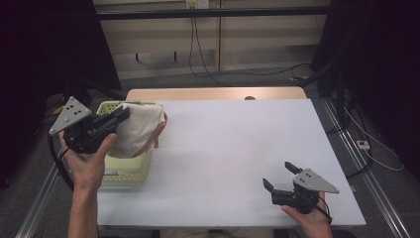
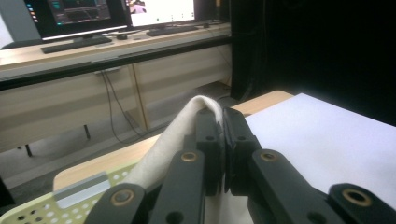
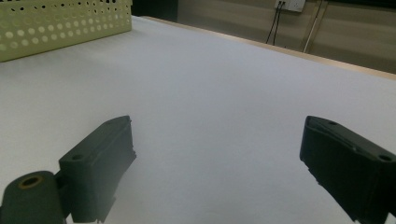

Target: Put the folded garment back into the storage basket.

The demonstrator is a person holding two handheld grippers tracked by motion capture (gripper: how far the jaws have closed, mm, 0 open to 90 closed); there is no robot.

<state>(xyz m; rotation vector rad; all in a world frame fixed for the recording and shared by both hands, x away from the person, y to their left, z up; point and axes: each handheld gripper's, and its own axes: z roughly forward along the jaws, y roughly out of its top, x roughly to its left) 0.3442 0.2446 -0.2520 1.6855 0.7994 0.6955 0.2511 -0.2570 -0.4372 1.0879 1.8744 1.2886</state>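
Your left claw (image 1: 120, 115) gripped the cream cloth (image 1: 138, 129) above the pale green perforated plastic basket (image 1: 130, 171); right claw (image 1: 280, 176) gaped empty, well apart from the basket.

- The tabletop (image 1: 237, 144) is big, white and flat, with a wood edge at the back.
- A pale green basket (image 1: 126, 171) with little holes sits on its left side.

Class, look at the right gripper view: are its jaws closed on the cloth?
No: the right gripper has its jaws wide apart over the bare white tabletop.
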